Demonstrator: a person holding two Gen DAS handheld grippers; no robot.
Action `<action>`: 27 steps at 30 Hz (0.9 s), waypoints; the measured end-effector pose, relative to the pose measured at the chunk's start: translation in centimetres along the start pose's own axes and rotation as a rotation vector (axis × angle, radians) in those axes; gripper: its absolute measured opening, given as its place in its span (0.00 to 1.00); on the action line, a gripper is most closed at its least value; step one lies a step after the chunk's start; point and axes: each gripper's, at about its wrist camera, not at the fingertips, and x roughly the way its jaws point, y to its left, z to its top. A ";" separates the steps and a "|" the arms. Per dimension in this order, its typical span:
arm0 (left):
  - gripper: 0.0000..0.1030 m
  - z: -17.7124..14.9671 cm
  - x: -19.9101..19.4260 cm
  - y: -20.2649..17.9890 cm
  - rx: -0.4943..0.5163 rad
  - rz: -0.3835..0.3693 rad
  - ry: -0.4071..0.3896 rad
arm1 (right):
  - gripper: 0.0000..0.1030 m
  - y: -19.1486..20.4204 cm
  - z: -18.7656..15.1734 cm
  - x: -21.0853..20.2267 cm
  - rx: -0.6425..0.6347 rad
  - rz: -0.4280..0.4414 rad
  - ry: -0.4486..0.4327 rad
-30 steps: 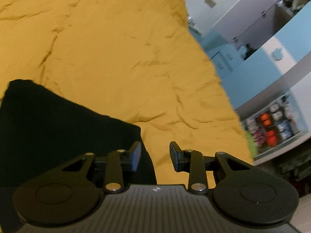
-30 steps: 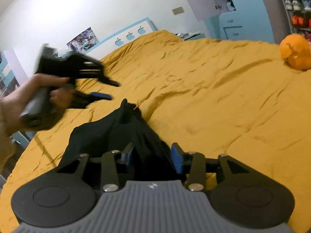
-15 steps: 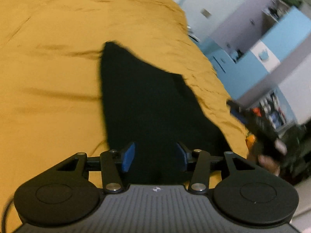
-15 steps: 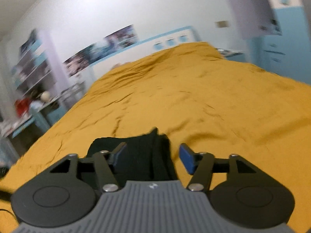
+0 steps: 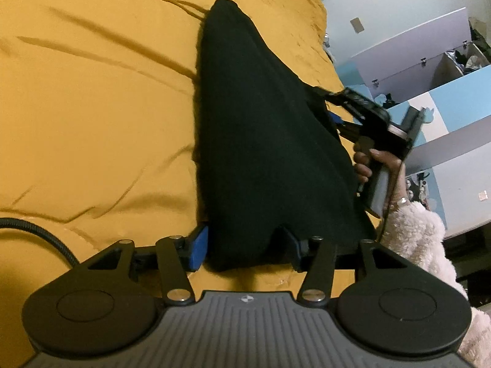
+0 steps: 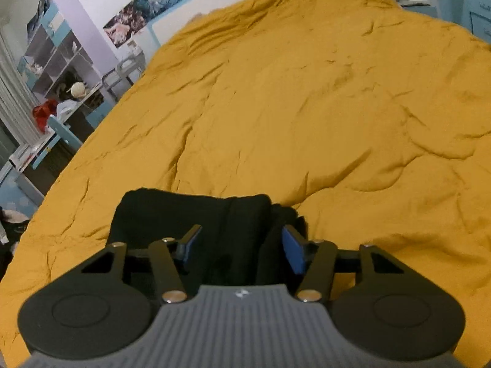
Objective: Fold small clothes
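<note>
Left wrist view first: at the left edge a black cable (image 5: pixel 36 233) runs out of frame. My left gripper (image 5: pixel 242 250) has just been opening; its fingers (image 5: pixel 196 248) stand apart with the near end of the black garment (image 5: pixel 260 141) between them, and whether the pads press the cloth I cannot tell. The garment lies on the yellow bedspread (image 5: pixel 92 107). Its right side hides most of my right gripper (image 5: pixel 331 113), gripped by my right hand (image 5: pixel 377 165).

Right wrist view: my right gripper (image 6: pixel 237 247) has just been closing, fingers (image 6: pixel 293 253) apart, dark bunched folds of the garment (image 6: pixel 196 214) between them; contact is too dark to judge.
</note>
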 end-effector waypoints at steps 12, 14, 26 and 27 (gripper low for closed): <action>0.27 -0.8 -0.4 0.4 0.014 -0.013 -0.030 | 0.09 -0.8 1.4 2.0 -0.009 -0.045 -0.017; 0.26 -0.7 -0.1 0.0 0.038 0.004 -0.023 | 0.18 -1.4 0.5 3.0 -0.019 -0.070 0.000; 0.26 -0.7 -0.4 1.1 0.016 -0.048 -0.007 | 0.48 -3.4 -7.6 -17.2 0.132 0.044 -0.127; 0.27 -0.7 -0.3 1.2 0.010 -0.052 -0.004 | 0.48 -3.3 -9.3 -18.3 0.145 0.035 -0.118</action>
